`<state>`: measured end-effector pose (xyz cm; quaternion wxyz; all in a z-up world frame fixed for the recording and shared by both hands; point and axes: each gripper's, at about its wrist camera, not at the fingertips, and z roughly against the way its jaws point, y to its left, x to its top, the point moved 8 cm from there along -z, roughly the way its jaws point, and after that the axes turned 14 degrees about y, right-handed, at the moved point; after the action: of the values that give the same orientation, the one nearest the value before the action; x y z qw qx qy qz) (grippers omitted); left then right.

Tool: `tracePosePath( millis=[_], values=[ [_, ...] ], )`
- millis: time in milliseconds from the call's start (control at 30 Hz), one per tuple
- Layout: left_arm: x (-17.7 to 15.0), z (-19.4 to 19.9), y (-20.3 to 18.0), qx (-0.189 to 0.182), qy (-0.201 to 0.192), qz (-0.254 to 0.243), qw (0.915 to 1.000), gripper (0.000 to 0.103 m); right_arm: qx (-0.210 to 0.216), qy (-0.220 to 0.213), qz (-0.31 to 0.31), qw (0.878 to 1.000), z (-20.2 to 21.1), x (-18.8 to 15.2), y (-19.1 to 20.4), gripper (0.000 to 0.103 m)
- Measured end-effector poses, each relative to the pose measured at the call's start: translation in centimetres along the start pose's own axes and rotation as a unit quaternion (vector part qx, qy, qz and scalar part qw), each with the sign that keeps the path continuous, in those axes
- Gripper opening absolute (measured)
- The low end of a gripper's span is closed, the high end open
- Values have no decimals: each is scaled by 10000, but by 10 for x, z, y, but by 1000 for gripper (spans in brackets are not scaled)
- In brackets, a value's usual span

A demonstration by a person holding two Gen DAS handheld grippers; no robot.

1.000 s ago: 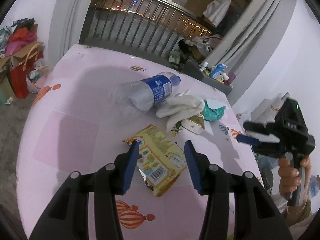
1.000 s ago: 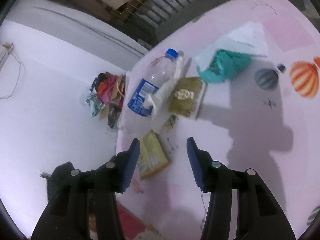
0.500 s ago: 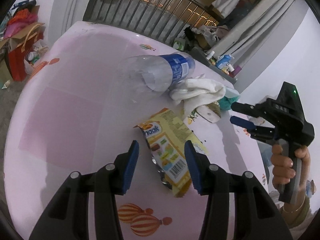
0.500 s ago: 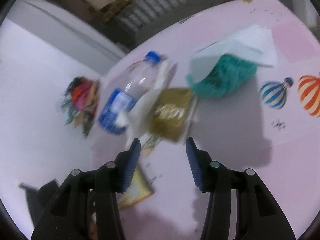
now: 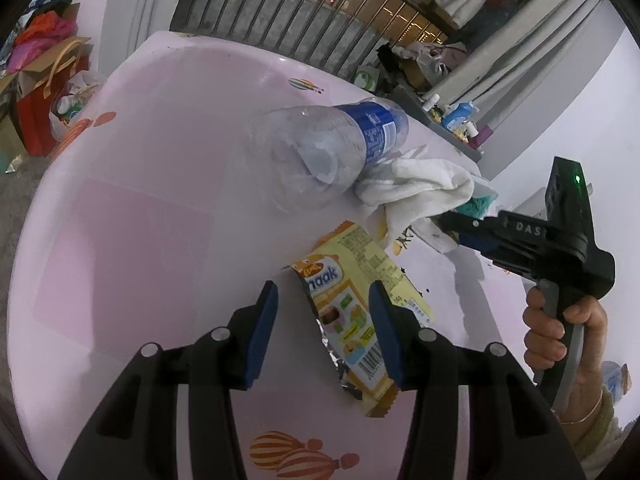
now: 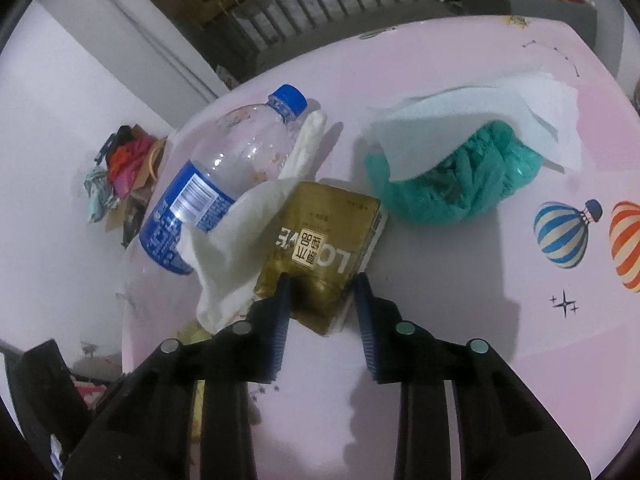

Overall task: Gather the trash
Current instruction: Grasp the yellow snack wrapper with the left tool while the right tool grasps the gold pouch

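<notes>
Blue-padded, the right gripper [image 6: 320,280] has just been closing; its jaws straddle the near end of a gold packet [image 6: 320,240], contact unclear. White tissue [image 6: 236,240] and a clear bottle [image 6: 224,176] lie left, teal cloth [image 6: 460,184] far right. Half open, the left gripper [image 5: 322,300] hangs over a yellow snack wrapper [image 5: 352,316] on the pink table [image 5: 120,220].

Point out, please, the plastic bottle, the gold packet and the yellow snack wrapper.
plastic bottle [image 6: 188,208]: right wrist view, on its blue label.
gold packet [image 6: 320,240]: right wrist view, on its printed face.
yellow snack wrapper [image 5: 348,312]: left wrist view, on its printed front.
</notes>
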<state>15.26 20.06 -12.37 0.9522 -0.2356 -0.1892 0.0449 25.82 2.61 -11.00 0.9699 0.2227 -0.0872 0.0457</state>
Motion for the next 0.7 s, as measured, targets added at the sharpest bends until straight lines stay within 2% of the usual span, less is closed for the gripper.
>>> tracePosePath(
  millis=[333, 467, 700],
  values=[
    [-3, -9, -12, -53, 209, -43, 9998, 46, 155, 237, -18, 9996, 16, -32, -18, 27],
    [-1, -17, -27, -43, 333, -247, 9991, 46, 244, 344, 0, 9991, 19, -51, -23, 26],
    [0, -39, -73, -556, 716, -430, 9950, 46, 368, 360, -64, 9987, 33, -85, -34, 26]
  ],
)
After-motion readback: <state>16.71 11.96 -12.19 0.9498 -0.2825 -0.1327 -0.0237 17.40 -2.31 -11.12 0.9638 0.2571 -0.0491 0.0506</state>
